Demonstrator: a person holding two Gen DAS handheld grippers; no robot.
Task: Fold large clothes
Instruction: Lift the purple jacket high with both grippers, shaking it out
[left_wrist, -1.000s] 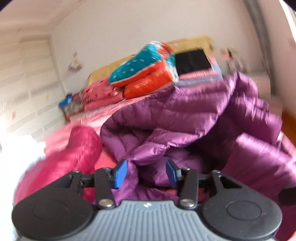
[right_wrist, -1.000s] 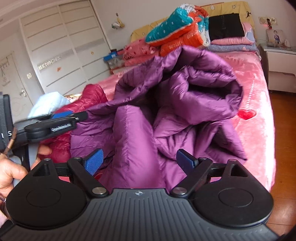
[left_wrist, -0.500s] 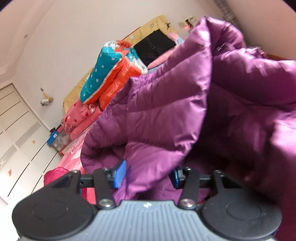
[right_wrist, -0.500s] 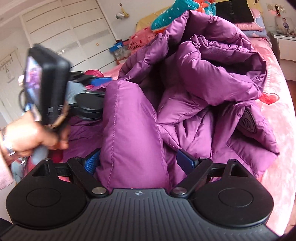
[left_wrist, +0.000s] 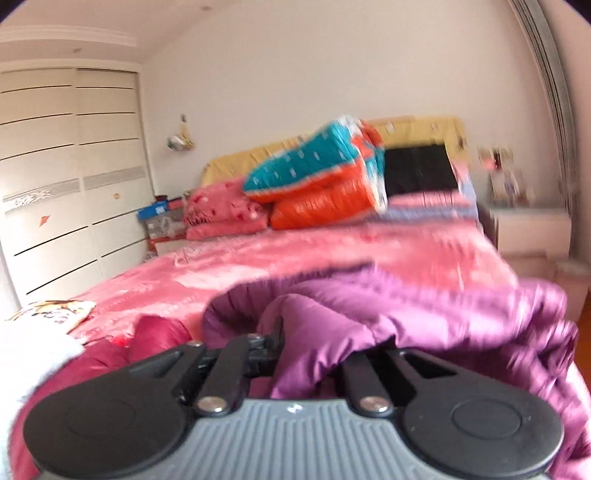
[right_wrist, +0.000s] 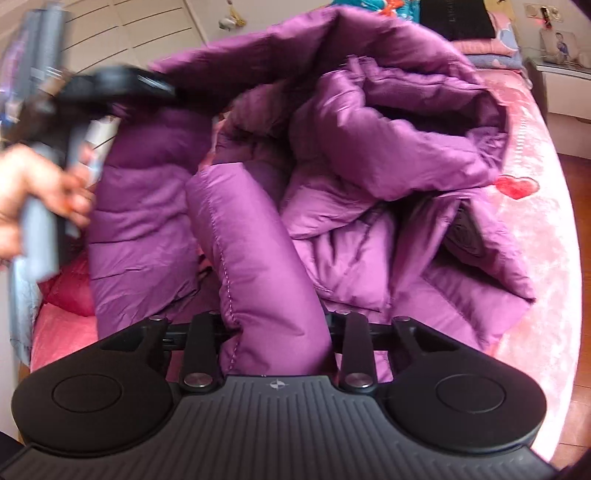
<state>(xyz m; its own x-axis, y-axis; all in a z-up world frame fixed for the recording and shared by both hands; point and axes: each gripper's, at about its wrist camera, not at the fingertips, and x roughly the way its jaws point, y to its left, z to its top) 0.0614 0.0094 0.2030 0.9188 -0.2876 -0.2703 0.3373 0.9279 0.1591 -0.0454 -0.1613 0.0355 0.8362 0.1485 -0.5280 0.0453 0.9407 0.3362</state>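
A big purple down jacket (right_wrist: 369, 155) lies crumpled on the pink bed (right_wrist: 546, 258). In the right wrist view my right gripper (right_wrist: 277, 328) has its jaws closing on a thick padded fold of it, and the fold fills the gap between the pads. A hand (right_wrist: 33, 192) carries my left gripper (right_wrist: 162, 86) at the upper left, raised, its tips against the jacket's top edge. In the blurred left wrist view the left gripper (left_wrist: 314, 354) is shut on a bunch of the jacket (left_wrist: 406, 314), which covers its pads.
A magenta garment (left_wrist: 159, 332) lies to the left of the jacket. Folded quilts (left_wrist: 317, 184) are stacked at the headboard. A white wardrobe (left_wrist: 66, 177) stands on the left, a nightstand (left_wrist: 528, 229) on the right. Wooden floor (right_wrist: 580, 258) borders the bed's right edge.
Both grippers went from open around purple fabric to closed on it. The left one rose with its piece, and its view swung up across the bed.
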